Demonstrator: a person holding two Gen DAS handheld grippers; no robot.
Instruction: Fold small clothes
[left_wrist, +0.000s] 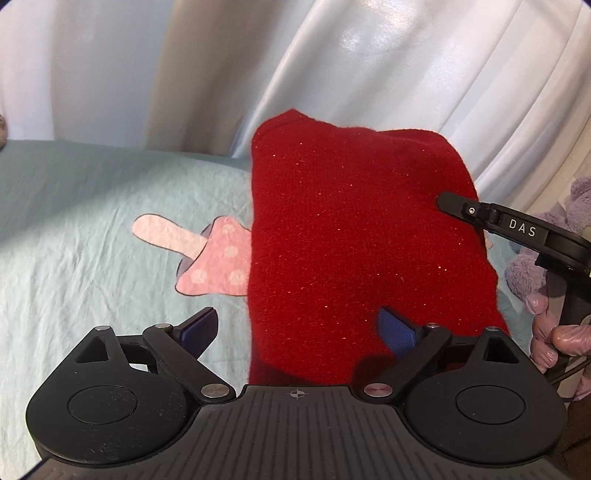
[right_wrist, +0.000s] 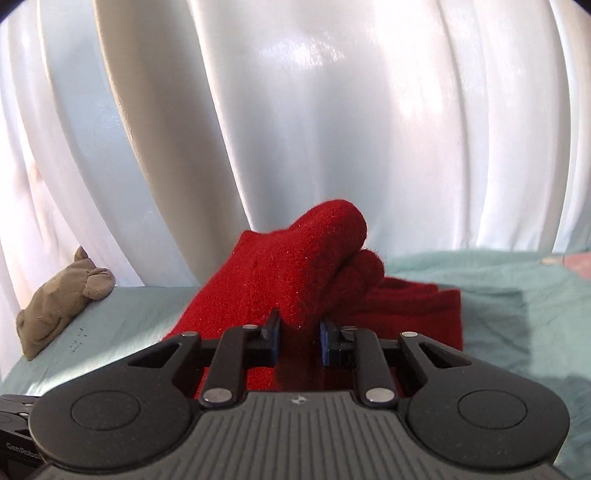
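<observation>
Pinching the red knit garment (right_wrist: 295, 280) in my right gripper (right_wrist: 299, 339), its length running away toward the curtain (right_wrist: 332, 110); my left gripper (left_wrist: 299, 332) gapes wide

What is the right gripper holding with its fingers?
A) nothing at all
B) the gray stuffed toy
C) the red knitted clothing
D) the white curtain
C: in the right wrist view the right gripper has its blue fingers closed on a raised fold of the red knitted clothing, while the gray stuffed toy lies apart on the bed by the white curtain.
</observation>
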